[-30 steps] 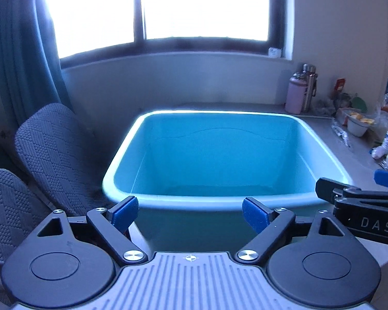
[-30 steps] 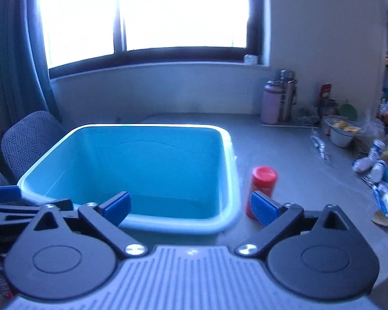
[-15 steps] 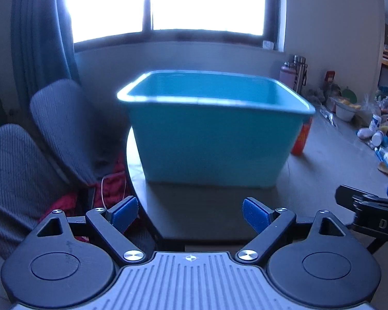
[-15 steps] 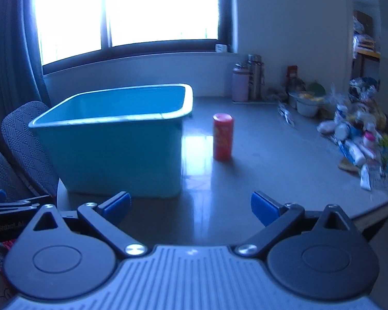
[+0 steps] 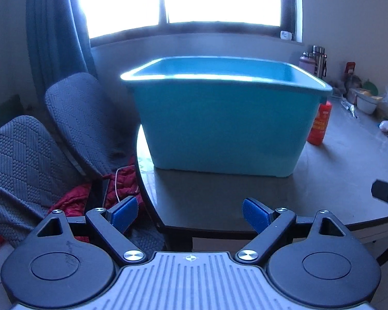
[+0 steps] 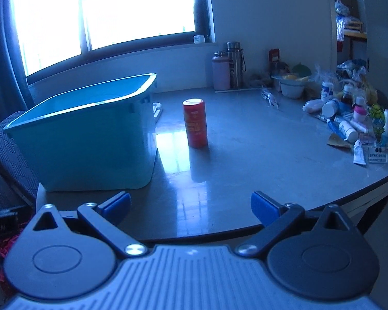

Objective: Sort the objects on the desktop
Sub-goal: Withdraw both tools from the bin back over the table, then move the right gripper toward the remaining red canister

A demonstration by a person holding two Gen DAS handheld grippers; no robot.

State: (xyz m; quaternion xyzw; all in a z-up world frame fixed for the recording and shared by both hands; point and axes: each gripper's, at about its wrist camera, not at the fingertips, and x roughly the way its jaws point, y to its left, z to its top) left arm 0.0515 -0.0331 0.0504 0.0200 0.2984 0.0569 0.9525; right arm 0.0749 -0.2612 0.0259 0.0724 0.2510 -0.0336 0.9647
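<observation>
A big turquoise tub (image 5: pixel 225 126) (image 6: pixel 90 144) stands on the left end of the grey table (image 6: pixel 245 149). A red can (image 6: pixel 194 122) (image 5: pixel 319 122) stands upright just right of it, apart from the tub. Several small bottles and tubes (image 6: pixel 349 121) lie heaped at the table's right side. My left gripper (image 5: pixel 190 214) hangs open off the table's near edge, facing the tub, nothing between its blue pads. My right gripper (image 6: pixel 190 206) is open too, over the near edge, pointing toward the can, empty.
Two grey padded chairs (image 5: pixel 72 118) stand left of the table with red cloth (image 5: pixel 90 193) below them. Flasks (image 6: pixel 230 64) and a white bowl (image 6: pixel 292 87) sit at the back by the wall. A window and a dark curtain (image 5: pixel 54 31) lie behind.
Both grippers have pulled back and sunk from above the tub to just off the table's near edge. The tub now shows from its side. Both stay open and empty.
</observation>
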